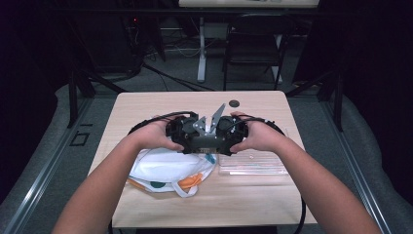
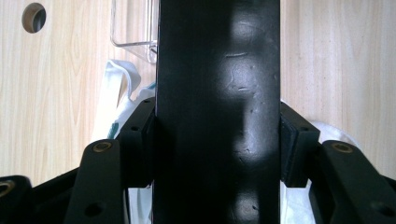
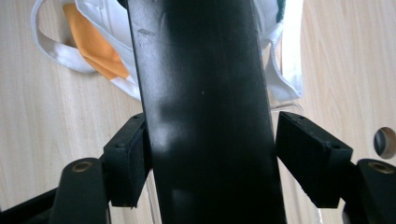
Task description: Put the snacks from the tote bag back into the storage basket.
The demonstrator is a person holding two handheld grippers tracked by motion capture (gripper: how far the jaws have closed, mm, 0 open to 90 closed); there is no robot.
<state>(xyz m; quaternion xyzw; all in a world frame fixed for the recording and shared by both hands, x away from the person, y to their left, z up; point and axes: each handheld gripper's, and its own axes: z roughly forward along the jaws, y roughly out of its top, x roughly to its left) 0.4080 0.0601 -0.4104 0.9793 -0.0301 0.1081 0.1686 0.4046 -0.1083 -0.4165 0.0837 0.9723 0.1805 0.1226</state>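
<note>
While left tool [image 2: 217,149] clamps black bar [image 2: 217,93], right tool [image 3: 210,163] straddles it, one pad off.

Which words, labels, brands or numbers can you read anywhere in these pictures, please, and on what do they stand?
None can be read.
White bag: green and orange printed patches, too small and blurred to show any letters.
Black bar between the left tongs: plain, only scuffs.
Clear plastic tray: no label to be seen.
Table: bare wood grain, no marking.
</note>
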